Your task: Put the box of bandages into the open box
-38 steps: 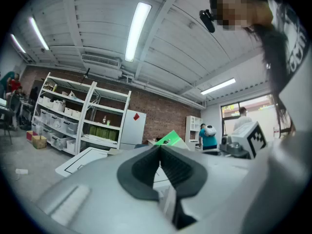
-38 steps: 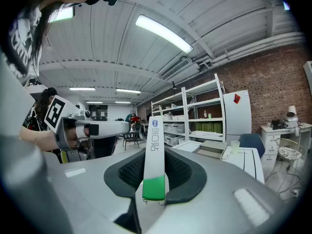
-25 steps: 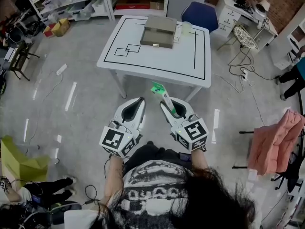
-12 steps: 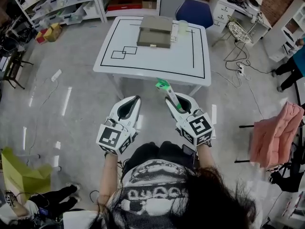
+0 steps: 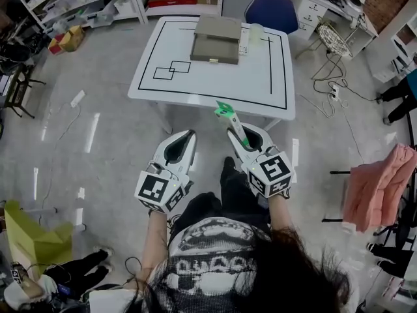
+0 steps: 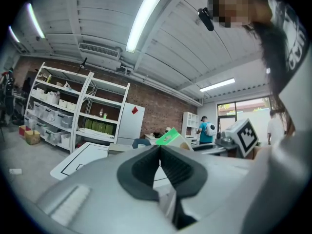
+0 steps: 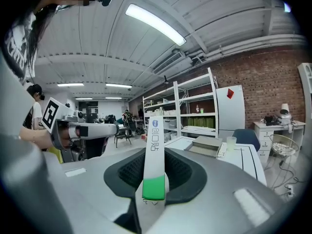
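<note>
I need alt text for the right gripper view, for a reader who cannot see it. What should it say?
The right gripper clamps a narrow white box of bandages with a green end between its fingers. Beyond it stands a white table bearing a grey box, with shelves and a brick wall behind.

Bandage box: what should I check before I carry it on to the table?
1. Grip: bandage box clamped upright between the right gripper jaws: ok.
2. Left gripper jaws shut, nothing between them: ok.
3. Grey box on the table is open: cannot tell.
4. Room beside the grey box: a cup stands close by: cannot tell.
5. Right gripper over the table: not ok, it is short of the near edge.
</note>
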Demonstrator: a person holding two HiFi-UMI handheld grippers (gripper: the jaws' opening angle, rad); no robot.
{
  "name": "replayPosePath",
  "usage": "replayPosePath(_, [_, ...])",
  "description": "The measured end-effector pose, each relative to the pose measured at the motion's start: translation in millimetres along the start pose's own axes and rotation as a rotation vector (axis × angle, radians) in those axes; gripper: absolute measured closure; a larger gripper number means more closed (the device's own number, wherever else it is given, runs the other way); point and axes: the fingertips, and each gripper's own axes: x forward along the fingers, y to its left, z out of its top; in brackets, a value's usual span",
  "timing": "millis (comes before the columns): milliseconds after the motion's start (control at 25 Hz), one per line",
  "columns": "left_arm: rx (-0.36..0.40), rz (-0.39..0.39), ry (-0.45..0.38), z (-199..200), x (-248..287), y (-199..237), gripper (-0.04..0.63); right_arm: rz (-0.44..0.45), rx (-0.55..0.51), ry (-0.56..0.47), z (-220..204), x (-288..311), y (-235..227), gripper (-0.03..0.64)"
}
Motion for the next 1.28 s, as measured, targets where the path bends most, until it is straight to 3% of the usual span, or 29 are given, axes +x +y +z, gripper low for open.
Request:
replayPosePath(360, [-0.047,0.057,0.001,-2.1,80.1,41.4,0.595,0.071,0.006,0.011,6.2,54.2,-65.9,0.525])
replayPosePath(800, [-0.044,0.093,-0.002,15.2,194.7,55.5,0.595,0.171,0.026,0.034,13.4,102.6,-156.4,0.525])
replayPosePath(1280, [-0.026,0.162,0.033,8.5,248.0,73.4,0.595,0.242,0.053,0.062,2.3,135.4,-208.4,0.525])
